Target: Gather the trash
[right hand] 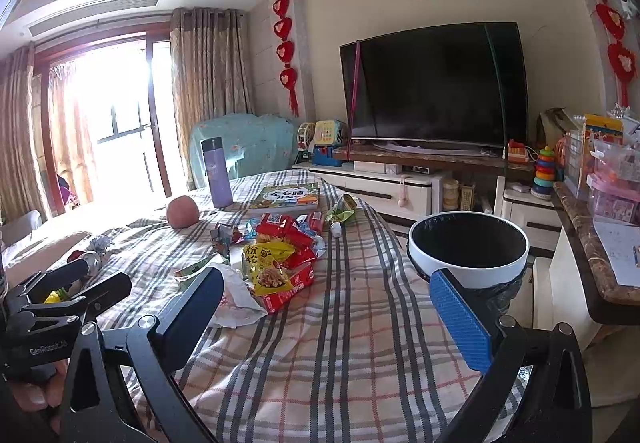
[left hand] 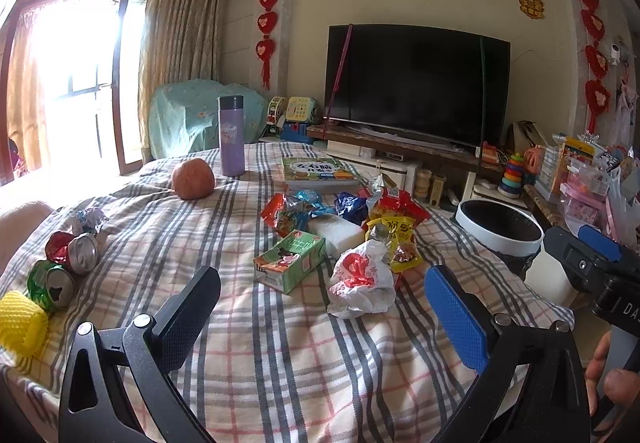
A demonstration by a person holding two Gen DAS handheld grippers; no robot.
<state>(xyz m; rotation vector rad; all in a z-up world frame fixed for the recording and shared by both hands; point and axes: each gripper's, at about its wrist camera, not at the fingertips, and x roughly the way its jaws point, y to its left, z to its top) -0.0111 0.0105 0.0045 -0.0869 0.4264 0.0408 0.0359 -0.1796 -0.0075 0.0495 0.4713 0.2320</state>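
Observation:
Trash lies on a plaid-covered table [left hand: 280, 355]: a crumpled white and red bag [left hand: 362, 277], a green drink carton [left hand: 290, 261], yellow and red snack wrappers [left hand: 394, 231], and two crushed cans [left hand: 66, 259] at the left. A white trash bin with a black liner [left hand: 500, 229] stands off the table's right edge; it also shows in the right wrist view [right hand: 468, 251]. My left gripper [left hand: 324, 307] is open and empty, just short of the white bag. My right gripper [right hand: 326, 307] is open and empty, over bare cloth between the wrappers [right hand: 276, 267] and the bin.
A purple flask [left hand: 231, 135], an orange fruit [left hand: 193, 179] and a children's book [left hand: 318, 171] sit at the far side of the table. A yellow foam net [left hand: 20, 323] lies at the left edge. A TV stand with toys stands behind; a marble counter [right hand: 588, 255] is at the right.

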